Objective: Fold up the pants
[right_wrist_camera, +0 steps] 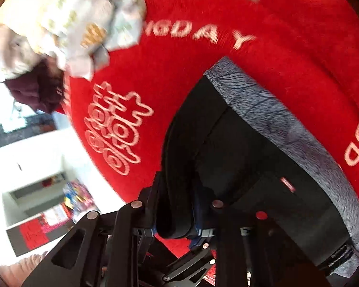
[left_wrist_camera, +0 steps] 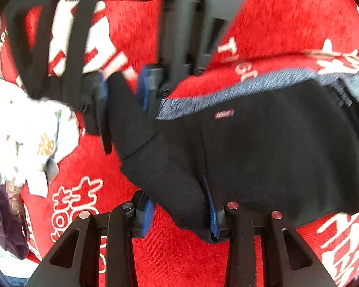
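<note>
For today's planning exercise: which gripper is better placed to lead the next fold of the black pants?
Probably right: the right gripper pinches a pants corner beside the grey waistband; the left gripper clamps a thicker bunch.

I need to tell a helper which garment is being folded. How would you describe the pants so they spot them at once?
Look at the red cloth with white lettering that covers the surface. On it lie the pants, black with a grey waistband and a small red tag, pinched by both grippers. The pale patterned clothes heaped beside them are light and crumpled, and nothing grips them.
</note>
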